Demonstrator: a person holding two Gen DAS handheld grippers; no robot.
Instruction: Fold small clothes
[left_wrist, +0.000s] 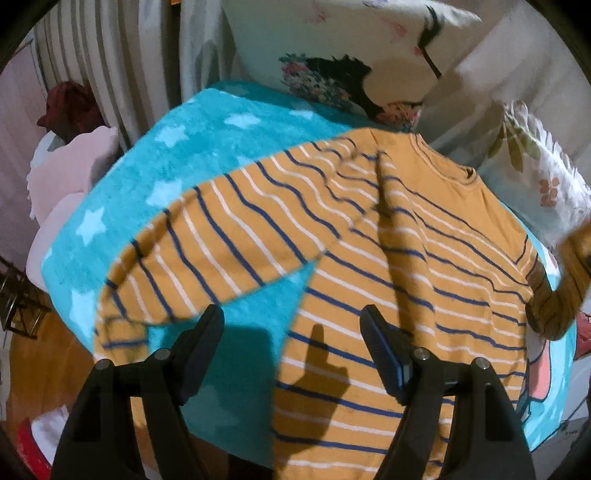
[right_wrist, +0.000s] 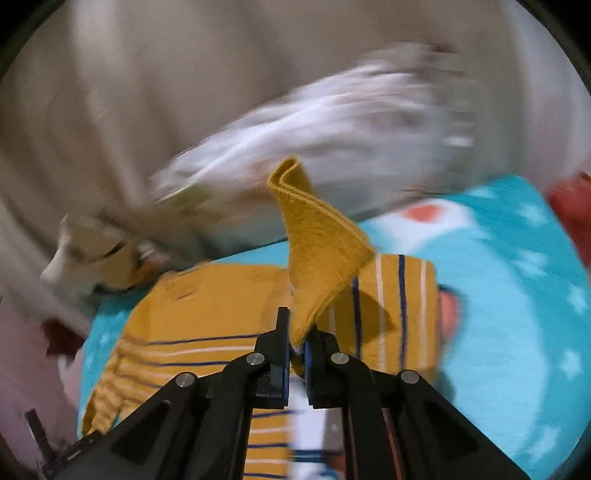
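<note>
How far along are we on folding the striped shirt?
Done: the striped shirt lies spread flat on the star blanket, one sleeve stretched out to the side. In hand: the right gripper is shut on the plain mustard cuff of the other sleeve, lifted off the body. The left gripper hangs open, empty. Left: every fold; none shows yet.

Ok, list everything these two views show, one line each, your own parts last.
mustard knit sweater with blue and white stripes: one, spread on the blanket, left sleeve out flat
turquoise fleece blanket with pale stars: one, under the sweater
floral printed cushions: two at least, white, behind the blanket
dark red cap: one, far left
left claw: black, open, above the hem
right claw: black, shut on the sweater's plain mustard cuff
</note>
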